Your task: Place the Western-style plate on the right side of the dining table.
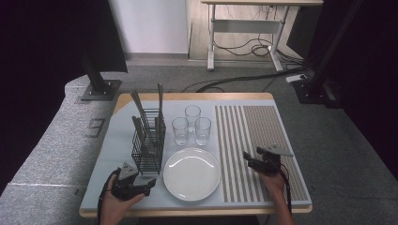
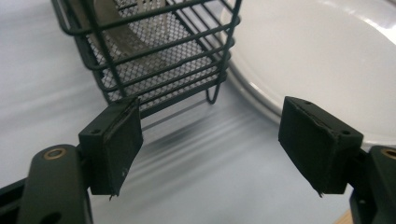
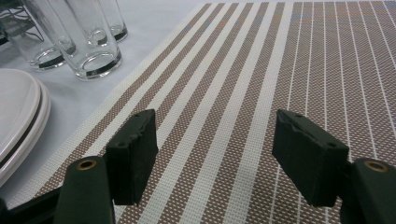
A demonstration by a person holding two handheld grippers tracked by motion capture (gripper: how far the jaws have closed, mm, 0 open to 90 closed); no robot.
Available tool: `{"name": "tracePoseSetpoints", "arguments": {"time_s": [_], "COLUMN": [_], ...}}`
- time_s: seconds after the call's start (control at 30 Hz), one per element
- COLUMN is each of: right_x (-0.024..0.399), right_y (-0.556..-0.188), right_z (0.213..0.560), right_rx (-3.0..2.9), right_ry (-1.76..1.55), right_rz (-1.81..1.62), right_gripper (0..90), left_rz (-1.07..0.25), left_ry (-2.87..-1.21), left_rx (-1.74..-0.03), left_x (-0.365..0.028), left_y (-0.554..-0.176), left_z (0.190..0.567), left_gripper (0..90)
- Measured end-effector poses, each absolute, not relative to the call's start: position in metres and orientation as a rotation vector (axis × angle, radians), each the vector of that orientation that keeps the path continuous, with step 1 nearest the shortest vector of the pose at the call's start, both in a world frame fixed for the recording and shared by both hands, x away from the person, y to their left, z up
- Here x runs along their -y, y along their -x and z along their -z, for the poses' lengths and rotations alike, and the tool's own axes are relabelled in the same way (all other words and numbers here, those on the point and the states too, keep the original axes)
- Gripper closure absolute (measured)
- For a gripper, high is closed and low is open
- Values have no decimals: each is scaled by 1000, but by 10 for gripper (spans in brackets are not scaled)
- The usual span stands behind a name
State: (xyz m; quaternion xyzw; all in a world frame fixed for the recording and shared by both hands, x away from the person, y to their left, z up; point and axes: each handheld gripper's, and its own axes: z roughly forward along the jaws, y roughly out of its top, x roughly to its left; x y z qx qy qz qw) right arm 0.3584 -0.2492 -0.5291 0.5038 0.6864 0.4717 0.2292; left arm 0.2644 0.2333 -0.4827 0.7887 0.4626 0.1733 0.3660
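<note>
Wire cutlery basket [image 1: 148,149] and white plate [image 1: 191,174] wait by your gaping, empty left gripper [image 1: 149,183]; the right gripper [image 1: 247,158] hangs wide and empty over the striped placemat [image 1: 263,126].
Basket at ten o'clock of the plate: light, stiff, pinch a rim wire. Plate is glazed, slippery, breakable; grip its raised edge.
</note>
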Motion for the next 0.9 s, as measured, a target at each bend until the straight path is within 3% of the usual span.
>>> {"name": "tracePoseSetpoints", "arguments": {"time_s": [0.9], "right_x": [251], "right_y": [-359], "right_z": [529], "right_rx": [-1876], "right_ry": [-1404], "right_rz": [-1309], "right_gripper": [317], "left_rz": [-418], "left_ry": [-2061], "left_rx": [-1110], "left_x": [-204], "left_y": [-263], "left_z": [486], "left_gripper": [228]}}
